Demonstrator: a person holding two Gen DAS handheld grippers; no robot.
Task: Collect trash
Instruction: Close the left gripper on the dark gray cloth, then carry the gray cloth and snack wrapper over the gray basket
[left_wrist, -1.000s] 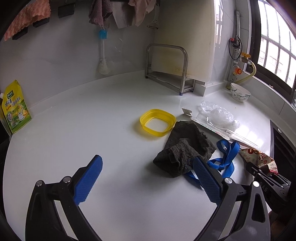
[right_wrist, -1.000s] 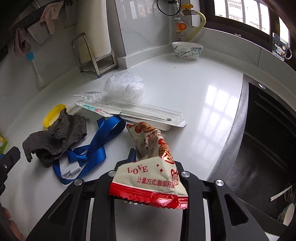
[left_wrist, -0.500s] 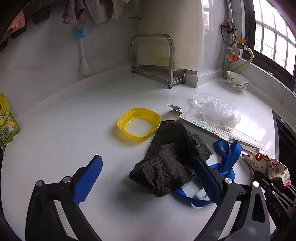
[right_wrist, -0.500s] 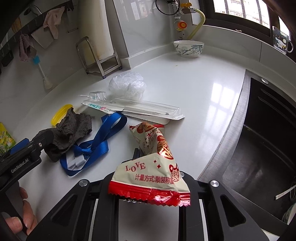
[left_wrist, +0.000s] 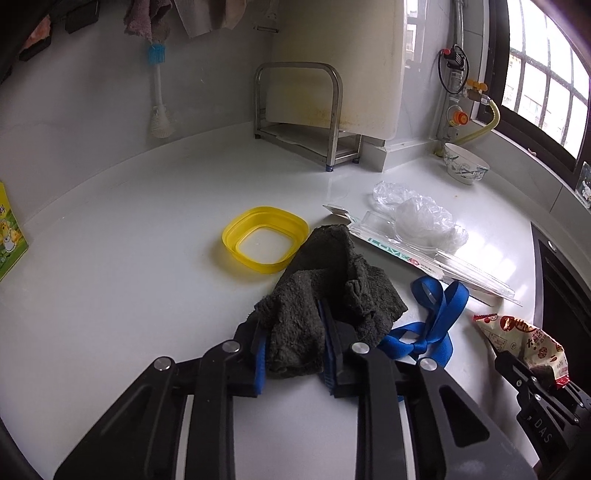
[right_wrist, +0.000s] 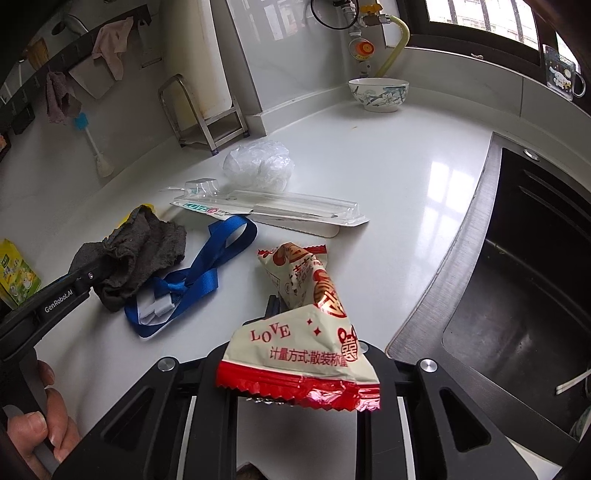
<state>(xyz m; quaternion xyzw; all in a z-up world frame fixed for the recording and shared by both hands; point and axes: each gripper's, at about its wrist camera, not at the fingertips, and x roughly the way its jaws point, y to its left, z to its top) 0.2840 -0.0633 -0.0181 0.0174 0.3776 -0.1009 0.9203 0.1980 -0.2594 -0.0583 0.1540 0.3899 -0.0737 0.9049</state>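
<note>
A dark grey cloth lies crumpled on the white counter. My left gripper has its jaws closing, and the blue pads press a fold of the cloth between them. In the right wrist view the same cloth bunches at the left gripper's tip. My right gripper is shut on a red and cream snack wrapper, which hangs over and hides its fingertips. A blue lanyard, a clear blister pack and a crumpled plastic bag lie between the two grippers.
A yellow plastic rim sits just beyond the cloth. At the back stand a steel rack and a patterned bowl. A dark sink drops off at the right. A green pouch leans far left. A hand grips the left handle.
The left gripper moved forward over the cloth and closed from wide open onto a fold of it. The right gripper stayed shut on the wrapper and barely moved.
</note>
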